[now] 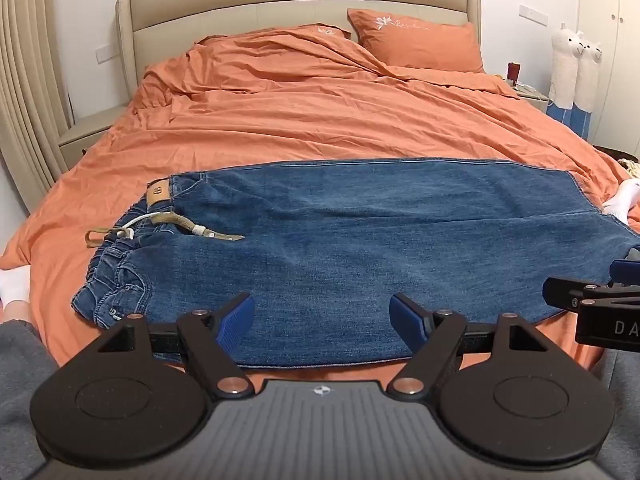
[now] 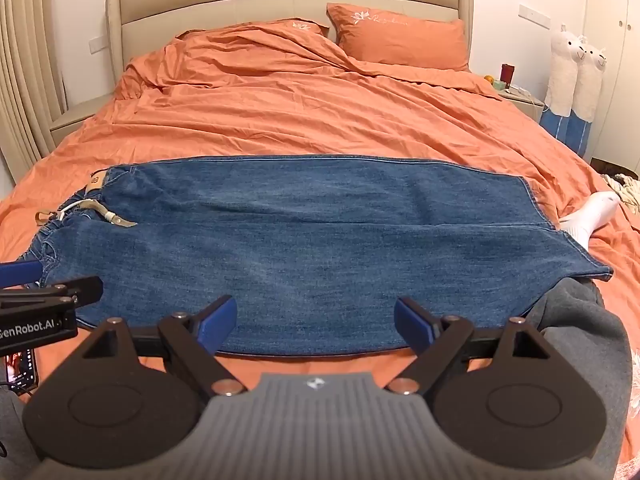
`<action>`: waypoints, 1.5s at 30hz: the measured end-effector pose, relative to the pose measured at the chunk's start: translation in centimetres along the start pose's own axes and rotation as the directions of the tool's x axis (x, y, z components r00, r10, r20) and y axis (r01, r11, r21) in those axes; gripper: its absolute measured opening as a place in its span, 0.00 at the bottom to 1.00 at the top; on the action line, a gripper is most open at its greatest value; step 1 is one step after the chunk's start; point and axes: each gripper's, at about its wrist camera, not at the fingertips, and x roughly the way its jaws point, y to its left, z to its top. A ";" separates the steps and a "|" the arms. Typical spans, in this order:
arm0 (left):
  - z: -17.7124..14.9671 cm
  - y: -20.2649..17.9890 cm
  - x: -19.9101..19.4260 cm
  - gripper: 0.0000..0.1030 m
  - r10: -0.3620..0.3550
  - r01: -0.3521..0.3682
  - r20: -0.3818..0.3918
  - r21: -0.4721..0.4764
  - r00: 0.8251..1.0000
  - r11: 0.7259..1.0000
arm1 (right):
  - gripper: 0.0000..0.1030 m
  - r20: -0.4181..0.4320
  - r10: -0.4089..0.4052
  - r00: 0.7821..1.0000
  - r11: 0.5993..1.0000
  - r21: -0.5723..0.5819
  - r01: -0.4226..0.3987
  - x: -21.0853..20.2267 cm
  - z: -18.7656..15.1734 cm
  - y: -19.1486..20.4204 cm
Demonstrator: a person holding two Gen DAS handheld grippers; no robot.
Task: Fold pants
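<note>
Blue jeans [image 1: 340, 240] lie flat across the orange bed, waistband with tan drawstring [image 1: 168, 224] at the left, leg hems at the right. One leg lies over the other. They also show in the right wrist view [image 2: 304, 240]. My left gripper [image 1: 322, 314] is open and empty, above the near edge of the jeans toward the waist side. My right gripper [image 2: 314, 318] is open and empty, above the near edge toward the hem side. Each gripper shows at the other view's edge, the right one [image 1: 600, 304] and the left one [image 2: 44, 300].
The orange duvet [image 1: 312, 112] is wrinkled, with two orange pillows [image 1: 416, 38] by the beige headboard. A white sock [image 2: 592, 216] lies right of the hems. Grey cloth [image 2: 576, 320] is at the near right. A phone [image 2: 20, 368] lies at the near left. Nightstands flank the bed.
</note>
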 end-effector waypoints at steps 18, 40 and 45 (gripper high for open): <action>-0.4 -0.5 -0.2 0.88 0.002 -0.002 -0.001 -0.001 1.000 1.000 | 0.80 -0.002 -0.002 1.000 1.000 0.000 0.002 0.1 -0.1 0.0; -0.1 -0.2 -0.3 0.88 -0.001 0.001 -0.002 0.013 1.000 1.000 | 0.80 -0.002 -0.001 1.000 1.000 -0.005 0.001 0.2 -0.3 0.1; -0.1 -0.3 -0.3 0.88 -0.001 0.001 -0.002 0.013 1.000 1.000 | 0.80 -0.004 -0.005 1.000 1.000 -0.004 0.005 0.1 -0.2 0.3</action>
